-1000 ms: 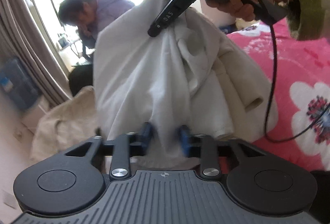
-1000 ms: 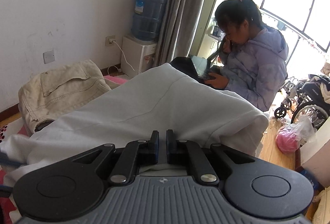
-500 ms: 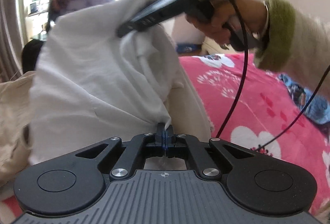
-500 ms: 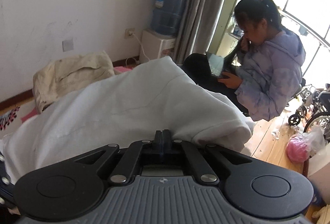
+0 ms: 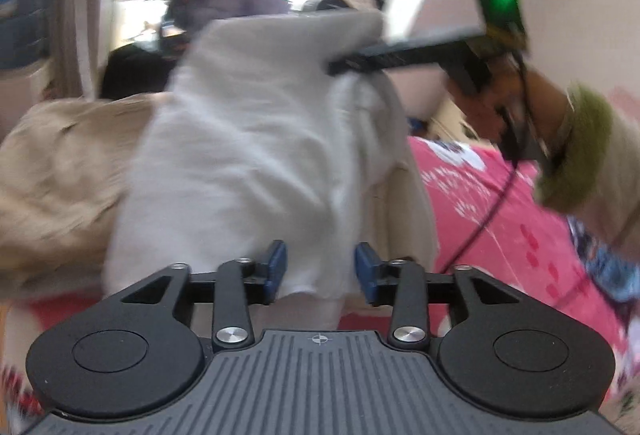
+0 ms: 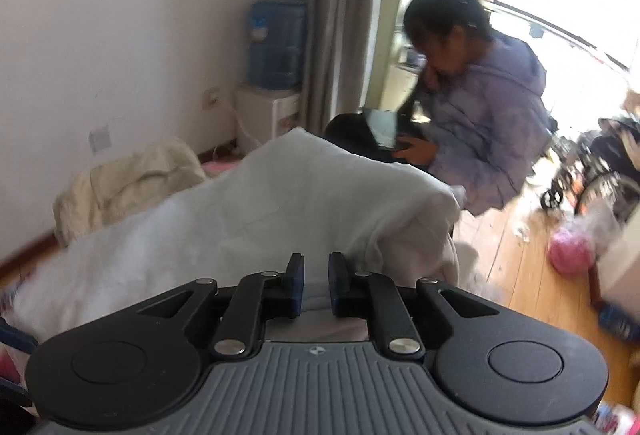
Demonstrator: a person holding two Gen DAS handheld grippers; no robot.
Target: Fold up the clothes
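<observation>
Nearest in the left wrist view, the left gripper (image 5: 320, 269) has just been opening and its jaws are parted around a hem of the white garment (image 5: 256, 155) without pressing it, while the right gripper (image 6: 316, 285) has also just been opening, its jaws a little apart with cloth between them; the garment is draped in a heap over the pink floral bed (image 5: 500, 219). The release is judged best finished before the cloth is spread flat and regripped at corners. One white garment, one beige garment (image 5: 60, 163) beyond it, two grippers and one seated person (image 6: 480, 95) are counted.
</observation>
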